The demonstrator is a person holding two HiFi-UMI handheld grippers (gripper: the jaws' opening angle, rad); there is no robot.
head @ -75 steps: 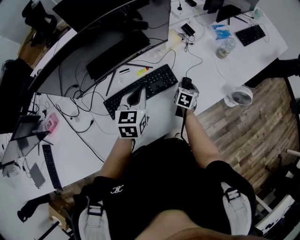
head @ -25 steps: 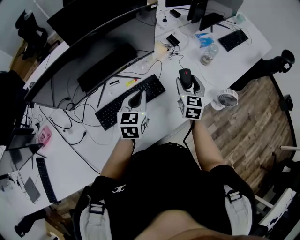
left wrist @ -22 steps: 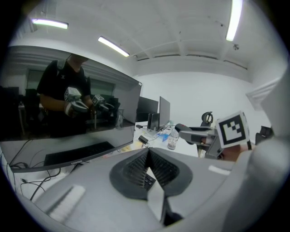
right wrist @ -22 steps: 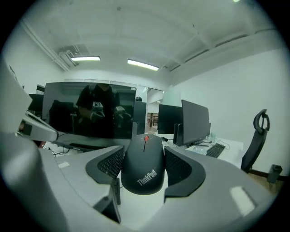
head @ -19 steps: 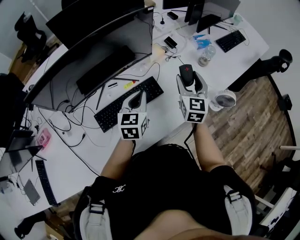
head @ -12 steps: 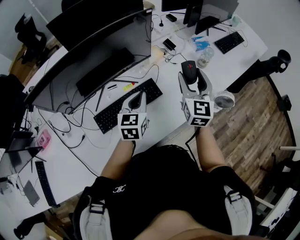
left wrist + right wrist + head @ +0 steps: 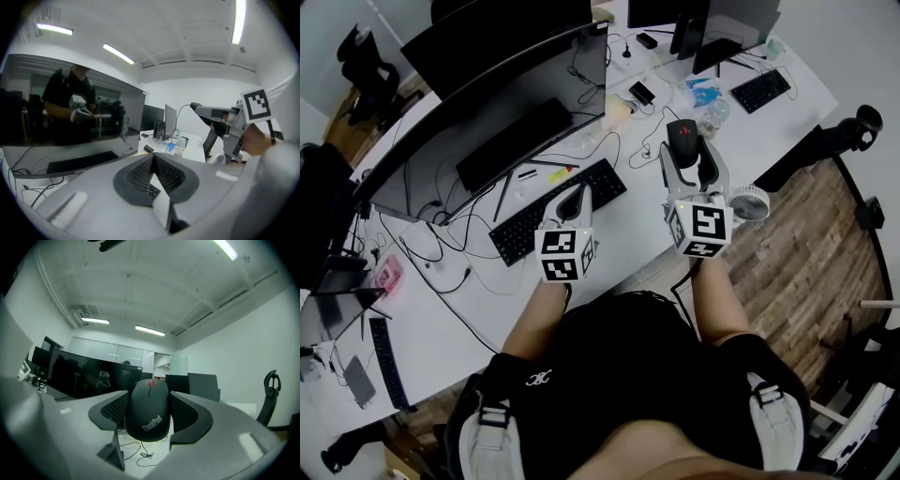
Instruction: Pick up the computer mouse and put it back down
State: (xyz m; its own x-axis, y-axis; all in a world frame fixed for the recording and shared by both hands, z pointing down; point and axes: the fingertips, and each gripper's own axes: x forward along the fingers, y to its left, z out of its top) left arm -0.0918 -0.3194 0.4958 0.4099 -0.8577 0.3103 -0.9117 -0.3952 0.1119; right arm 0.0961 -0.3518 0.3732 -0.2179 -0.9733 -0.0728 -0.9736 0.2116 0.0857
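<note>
Computer mouse [image 7: 149, 411] is up in the air, held clear above white desk [image 7: 623, 230], to the right of black keyboard [image 7: 558, 208]. Right gripper [image 7: 687, 157] clamps its two sides, jaws spread just to mouse width, long axis along the jaws, wheel end away from person. Left gripper [image 7: 153, 165] jaws pressed together, empty, over keyboard's near edge. Put-down looks like straight down onto bare desk beneath right gripper

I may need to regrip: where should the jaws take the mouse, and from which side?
The two long flanks of the mouse, approached from its logo end, as the right gripper holds it: that is its narrowest span, and the top is domed.
</note>
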